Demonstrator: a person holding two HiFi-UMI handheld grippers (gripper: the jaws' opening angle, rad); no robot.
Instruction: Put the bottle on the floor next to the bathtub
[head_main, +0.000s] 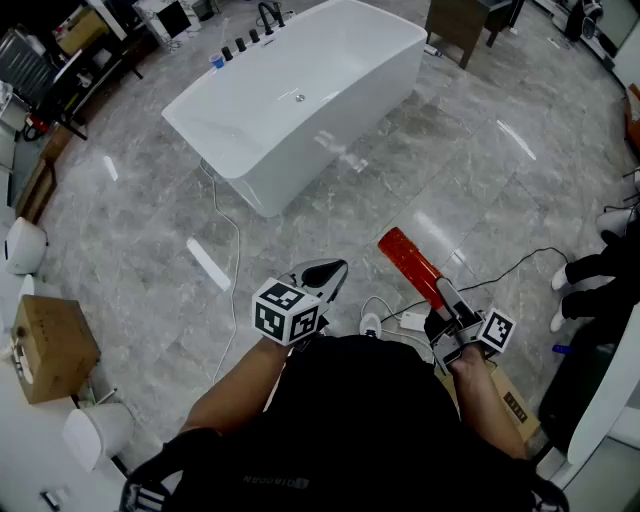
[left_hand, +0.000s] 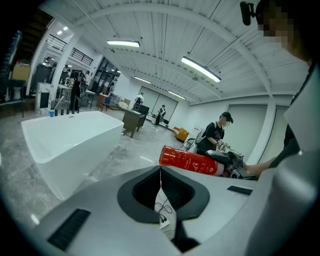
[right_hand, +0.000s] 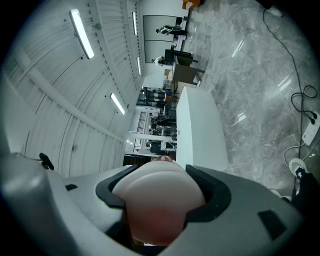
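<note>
Right now, nearest me, my right tool (head_main: 443, 303) is clenched on the red cylindrical bottle (head_main: 409, 263). It grips the bottle by one end, so the rest juts out ahead of the jaws, up in the air. Just to its left, my left tool (head_main: 322, 277) is squeezed closed with nothing in it. Below both tools spreads the grey marble-tiled floor (head_main: 470, 170). Well ahead of them stands the white freestanding bathtub (head_main: 385, 75), with a wide stretch of bare tile between.

I judge this to be the carrying step, with the placing not yet begun. The next move calls for bringing the right tool close to the tub's side wall and turning the bottle upright. It would then be lowered until its base meets the floor, and only then released.

The right gripper view shows only a pale rounded end of the bottle filling the gap between the jaws, with the tub beyond. The left gripper view gives the side-on look: a red printed body lying nearly level. Only the head view shows how far the tub lies from the tools.
</note>
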